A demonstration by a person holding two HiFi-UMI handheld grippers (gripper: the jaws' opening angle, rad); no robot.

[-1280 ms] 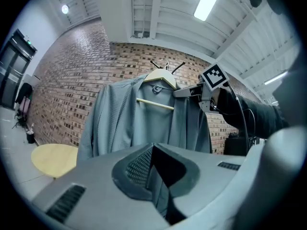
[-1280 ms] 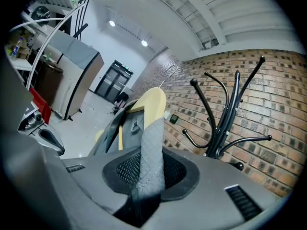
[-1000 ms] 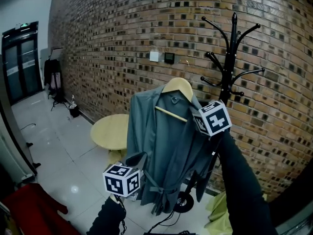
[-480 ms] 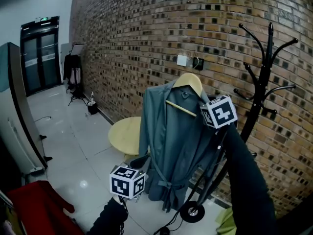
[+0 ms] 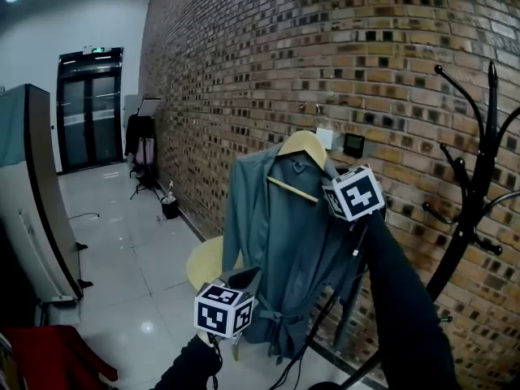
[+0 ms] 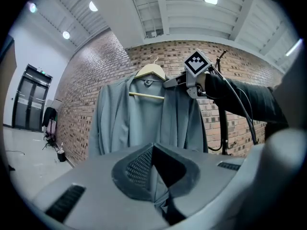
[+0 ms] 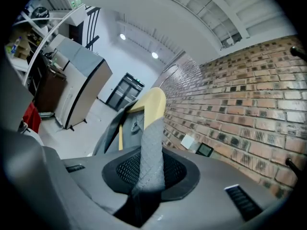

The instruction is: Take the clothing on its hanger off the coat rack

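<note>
A grey-green robe (image 5: pixel 284 242) hangs on a wooden hanger (image 5: pixel 302 146), held in the air to the left of the black coat rack (image 5: pixel 479 177) and apart from it. My right gripper (image 5: pixel 329 173) is shut on the cloth-covered right shoulder of the hanger (image 7: pixel 153 104). Lower down, my left gripper (image 5: pixel 244 279) is shut on a fold of the robe (image 6: pixel 129 123) near its belt. From the left gripper view I see the hanger's metal hook (image 6: pixel 153 60) free of any peg.
The brick wall (image 5: pixel 390 71) runs behind the robe. A round yellow table (image 5: pixel 207 262) stands behind the hem. At the left stand a grey cabinet (image 5: pixel 32 193), something red (image 5: pixel 49 360) low down, and a far garment stand (image 5: pixel 142 140) by the dark doors (image 5: pixel 89 108).
The robe on its hanger has moved left, away from the coat rack, which now sits at the view's right edge. Both grippers keep their holds.
</note>
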